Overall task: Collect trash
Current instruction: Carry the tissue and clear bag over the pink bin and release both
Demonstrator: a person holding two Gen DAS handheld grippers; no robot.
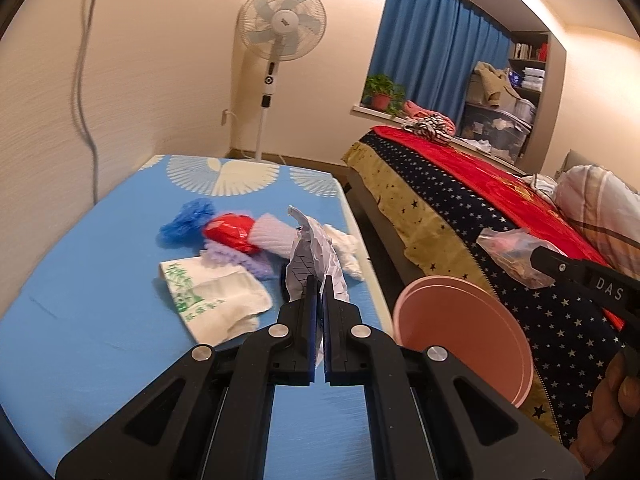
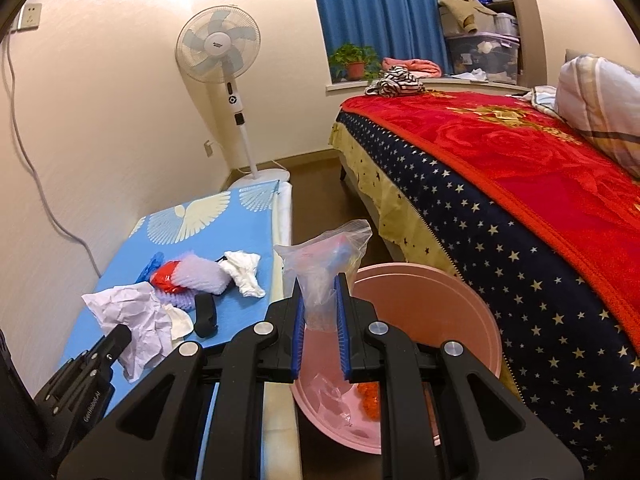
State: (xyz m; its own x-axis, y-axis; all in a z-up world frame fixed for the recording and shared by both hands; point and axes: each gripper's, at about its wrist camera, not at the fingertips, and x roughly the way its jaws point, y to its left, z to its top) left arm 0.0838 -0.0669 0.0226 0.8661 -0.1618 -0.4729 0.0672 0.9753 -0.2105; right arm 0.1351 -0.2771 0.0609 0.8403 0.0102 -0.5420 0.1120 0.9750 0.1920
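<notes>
Right claw (image 2: 320, 316) pinches clear bag (image 2: 324, 264); basin's (image 2: 460, 312) contents visible only here.

Warm yellowish indoor light from above, moderately bright. Strong fisheye bending, dark vignette at corners. Wall cable (image 1: 86, 60) motion-blurred in left view. Soft shadows; centre sharp.

A heap of trash (image 1: 248, 248) lies on the mat (image 1: 100, 280), the fan (image 1: 280, 24) behind it; the bin (image 2: 432, 320) stands right of the mat, between it and the bed (image 2: 520, 200)
</notes>
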